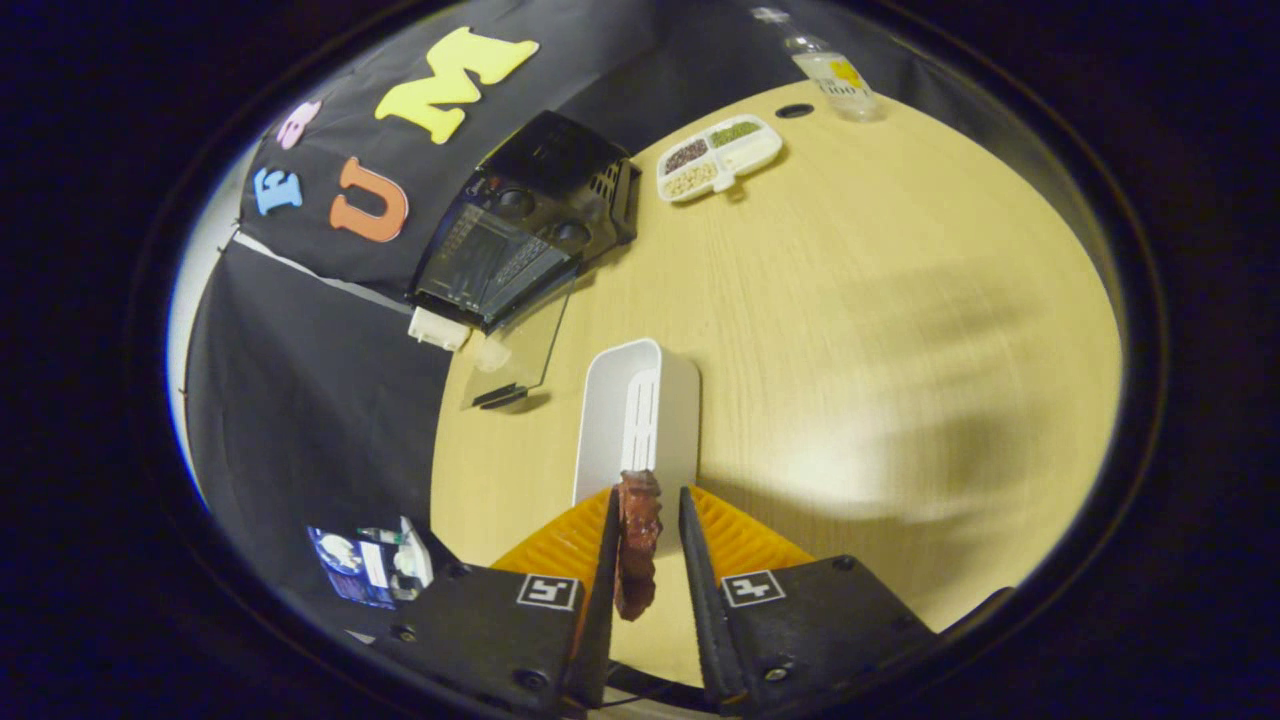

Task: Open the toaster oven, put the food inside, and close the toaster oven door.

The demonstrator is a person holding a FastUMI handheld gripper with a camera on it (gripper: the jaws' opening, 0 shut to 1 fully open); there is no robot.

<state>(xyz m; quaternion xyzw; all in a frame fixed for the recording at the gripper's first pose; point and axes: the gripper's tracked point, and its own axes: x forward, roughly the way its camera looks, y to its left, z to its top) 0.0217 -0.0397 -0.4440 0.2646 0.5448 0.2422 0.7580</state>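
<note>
The gripper (648, 520) carries a dark reddish strip of food (638, 540) between its two fingers; the strip lies flat against the left finger, while a sliver of table shows between it and the right finger, so whether both fingers truly press on it cannot be told. That is the first risk: if the hold is one-sided, the strip may slide off on the way over. The toaster oven (530, 225) stands far and to the left on the wooden table (900, 350), hard against the booth's black wall, with its glass door (520, 350) folded down toward the near side. A low carry could knock the door's edge, and a high or skewed approach could catch the strip on the top of the opening. Just ahead of the fingers sits a white tray (640, 410) on an orange mat (560, 545), which a careless swing left could clip. A divided dish of grains (720, 157) and a bottle (835, 75) rest well beyond.
</note>
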